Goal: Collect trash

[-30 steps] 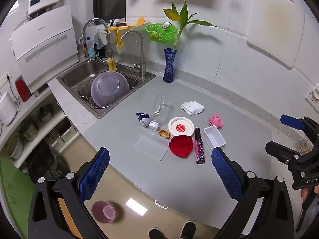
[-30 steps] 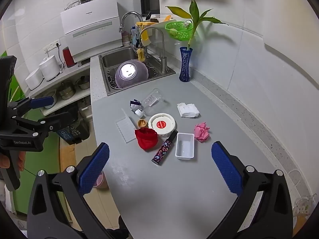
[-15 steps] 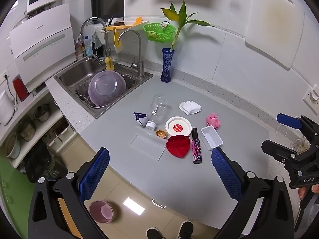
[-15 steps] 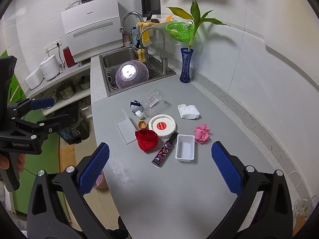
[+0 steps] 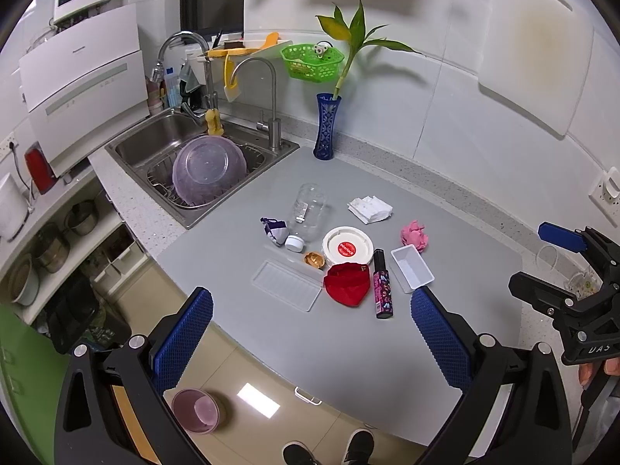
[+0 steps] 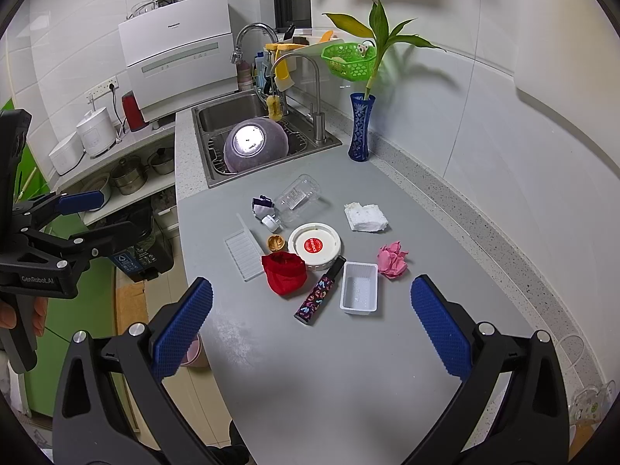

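Left hand-held gripper [image 5: 310,323]: jaws wide apart, empty, held above the near edge of the table [image 5: 348,348].
Right hand-held gripper [image 6: 310,323]: jaws wide apart, empty, also held high and well clear of the litter.
Trash: all on the table in one loose cluster: clear plastic bottle [image 5: 310,209] lying on its side, white round lid [image 5: 347,247], red crumpled wrapper [image 5: 347,283], patterned tube [image 5: 381,286], white tray [image 5: 411,268], pink paper ball [image 5: 414,234], white tissue [image 5: 370,209], clear flat lid [image 5: 288,283].
Progress: by my reading nothing is collected yet; every piece is left to pick up.
Left view only: a pink bin [image 5: 195,410] on the floor below the table edge, likely the drop point.
Right view only: a dark bin [image 6: 135,248] with a recycling mark beside the table.
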`<action>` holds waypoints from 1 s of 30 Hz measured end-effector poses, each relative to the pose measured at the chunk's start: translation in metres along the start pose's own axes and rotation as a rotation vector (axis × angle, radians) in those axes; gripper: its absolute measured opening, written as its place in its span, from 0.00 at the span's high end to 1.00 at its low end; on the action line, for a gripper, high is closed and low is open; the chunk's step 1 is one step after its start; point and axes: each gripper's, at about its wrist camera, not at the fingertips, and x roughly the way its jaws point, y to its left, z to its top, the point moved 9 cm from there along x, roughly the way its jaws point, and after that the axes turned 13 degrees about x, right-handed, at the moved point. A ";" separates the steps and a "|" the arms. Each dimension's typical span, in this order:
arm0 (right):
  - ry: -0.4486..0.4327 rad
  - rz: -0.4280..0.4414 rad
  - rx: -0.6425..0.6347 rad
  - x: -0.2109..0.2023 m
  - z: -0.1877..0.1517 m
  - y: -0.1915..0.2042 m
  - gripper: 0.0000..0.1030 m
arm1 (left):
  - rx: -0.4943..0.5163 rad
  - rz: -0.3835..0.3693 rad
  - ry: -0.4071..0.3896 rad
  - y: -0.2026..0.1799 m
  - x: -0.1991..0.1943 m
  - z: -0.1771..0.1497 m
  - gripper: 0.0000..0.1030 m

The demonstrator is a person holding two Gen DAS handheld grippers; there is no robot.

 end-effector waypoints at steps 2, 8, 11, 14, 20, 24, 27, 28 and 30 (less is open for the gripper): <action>0.000 0.000 0.001 0.000 0.000 0.000 0.03 | 0.000 0.001 -0.001 -0.001 0.000 0.001 0.05; -0.001 -0.001 0.001 0.000 0.001 -0.002 0.03 | 0.000 -0.001 -0.001 0.001 0.000 0.000 0.05; 0.000 -0.001 0.001 0.000 0.001 -0.002 0.03 | -0.004 -0.002 0.001 0.002 0.001 0.000 0.05; -0.001 0.000 0.001 0.000 0.001 -0.002 0.03 | -0.003 -0.004 0.000 0.004 0.000 0.000 0.05; -0.001 -0.001 0.001 0.001 0.000 -0.002 0.03 | -0.004 -0.006 -0.001 0.003 0.000 0.000 0.05; -0.001 -0.001 0.001 0.000 0.001 -0.003 0.03 | -0.004 -0.004 -0.004 0.005 0.000 -0.002 0.05; -0.002 -0.001 0.002 0.000 0.001 -0.003 0.03 | -0.001 -0.003 -0.005 0.005 0.000 -0.002 0.05; -0.002 -0.001 0.002 0.000 0.002 -0.003 0.03 | -0.002 -0.003 -0.005 0.005 0.000 -0.002 0.05; -0.001 -0.001 0.002 0.000 0.001 -0.002 0.03 | -0.001 -0.003 -0.004 0.005 0.000 -0.002 0.05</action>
